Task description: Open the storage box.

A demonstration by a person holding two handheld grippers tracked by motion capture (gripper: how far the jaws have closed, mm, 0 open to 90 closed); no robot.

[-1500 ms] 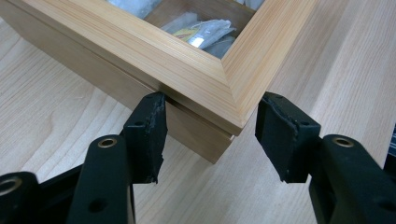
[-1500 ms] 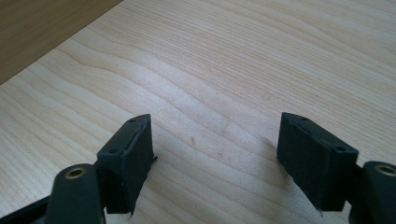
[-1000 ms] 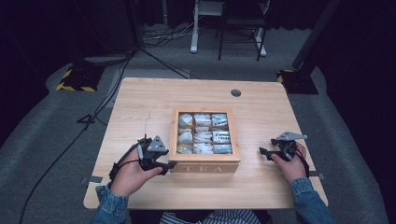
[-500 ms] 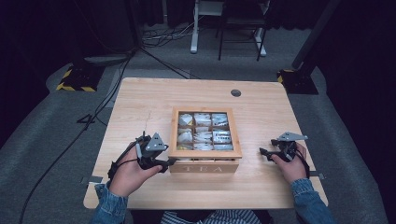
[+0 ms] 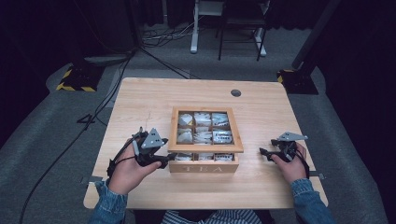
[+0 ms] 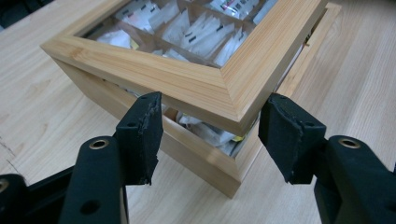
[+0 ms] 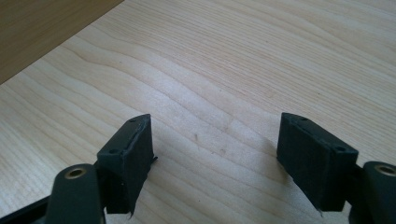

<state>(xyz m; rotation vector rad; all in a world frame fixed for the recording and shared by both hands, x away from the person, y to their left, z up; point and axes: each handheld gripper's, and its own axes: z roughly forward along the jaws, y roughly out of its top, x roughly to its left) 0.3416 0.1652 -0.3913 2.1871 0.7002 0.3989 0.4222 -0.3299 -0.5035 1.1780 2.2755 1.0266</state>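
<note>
One square wooden tea box (image 5: 205, 140) with nine little compartments sits mid-desk (image 5: 140, 100), lid slightly up. Left tongs (image 6: 210, 128) gape wide at its corner; right tongs (image 7: 215, 154), wide, hold nothing.

On the wooden table (image 5: 140, 98) stands a wooden tea box (image 5: 203, 165) with a framed window lid (image 5: 205, 148), which sits lifted a little at the front. White tea bags (image 5: 202, 136) show through the lid. The left gripper (image 5: 169, 158) lies at the box's front left corner, the lid's corner just ahead of its jaws. The right gripper (image 5: 262, 152) rests on the table, well apart from the box, which lies ahead of its jaws.
</note>
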